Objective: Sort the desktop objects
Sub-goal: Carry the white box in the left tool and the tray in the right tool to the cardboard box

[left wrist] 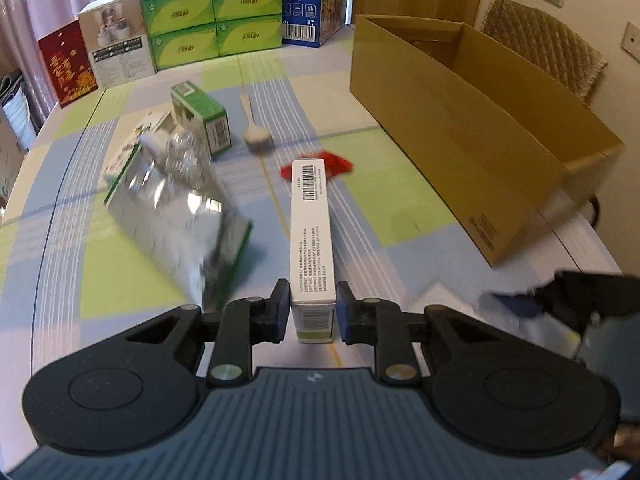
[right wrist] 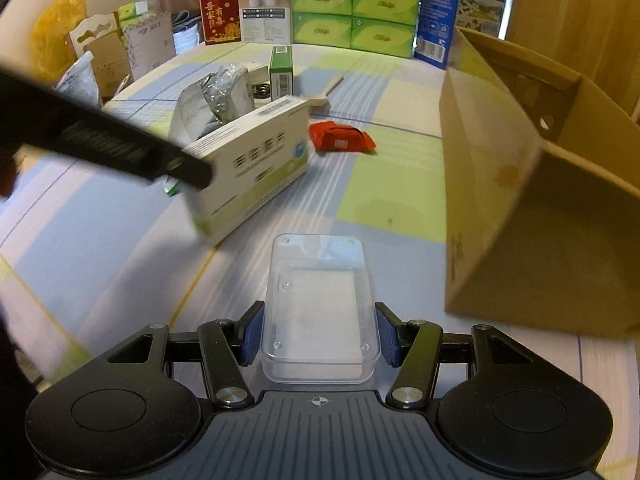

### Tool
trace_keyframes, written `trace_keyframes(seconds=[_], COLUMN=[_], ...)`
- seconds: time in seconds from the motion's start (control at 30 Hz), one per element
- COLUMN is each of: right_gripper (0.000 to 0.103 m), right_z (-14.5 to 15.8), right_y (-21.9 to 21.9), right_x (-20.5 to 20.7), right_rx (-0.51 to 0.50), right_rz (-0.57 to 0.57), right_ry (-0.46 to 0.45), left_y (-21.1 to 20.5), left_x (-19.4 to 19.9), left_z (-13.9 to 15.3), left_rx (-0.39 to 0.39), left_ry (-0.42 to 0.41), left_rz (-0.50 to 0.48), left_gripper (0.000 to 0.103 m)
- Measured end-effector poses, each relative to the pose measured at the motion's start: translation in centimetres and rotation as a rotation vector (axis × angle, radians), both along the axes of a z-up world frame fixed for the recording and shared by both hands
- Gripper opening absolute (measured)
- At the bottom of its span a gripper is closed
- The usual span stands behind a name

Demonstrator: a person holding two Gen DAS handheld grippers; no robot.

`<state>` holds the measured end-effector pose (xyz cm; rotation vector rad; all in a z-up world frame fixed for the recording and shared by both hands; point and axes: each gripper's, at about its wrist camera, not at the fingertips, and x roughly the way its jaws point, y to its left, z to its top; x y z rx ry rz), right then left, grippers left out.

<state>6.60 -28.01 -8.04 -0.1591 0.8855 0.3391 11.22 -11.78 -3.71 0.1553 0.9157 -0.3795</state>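
White carton clamped in left tool; right tool grips clear case.

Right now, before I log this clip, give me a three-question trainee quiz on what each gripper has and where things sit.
1. True or false: the left gripper has its fingers around a long white carton.
2. What lies between the right gripper fingers: A clear plastic case, B red packet, C wooden spoon?
3. Fill in: the open cardboard box stands to the ____ of the clear case.

Key: 1 true; 2 A; 3 right.
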Motion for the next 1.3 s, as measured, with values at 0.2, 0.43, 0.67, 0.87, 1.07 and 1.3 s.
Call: trace_keyframes(seconds=[0.2,0.43,0.67,0.87,1.07,1.3], right_gripper=[0.054,0.057,0.061,0.061,0.059,0.053], right_z=[-0.1,-1.0,-1.3,-1.2,-1.2,-0.7], right_y=[-0.2,-0.8,-1.8,-1.6,-1.3,-0.9], right_x=[-1.1,-0.5,-0.3,-0.2,-0.1,-0.6], right_rx=[-0.007,-0.016,0.02,0.019,0.016,0.017], right_rz=[-0.013,-0.018,-0.034,-0.029,-0.022,-0.018], right_ry=[-0.001,0.005,0.01,0.013,0.015,0.006], left_y=[0.6,-0.1,-1.9,-2.9,-2.9,-1.7], left_x=[-2.4,-0.6,1.3,2.9,3.4,1.8], left_z=[0.2,-0.3,-1.7,-2.8,-3.3,-2.7], left_rx=[0.006,0.034,0.083,0.121,0.134,0.091], left_ry=[0.014,0.02,0.041,0.077,0.115,0.133], left_rz=[-0.012,-0.046,-0.089,-0.105,-0.107,-0.083], left_gripper=[0.025,0.032,0.032,0.03,0.021,0.02])
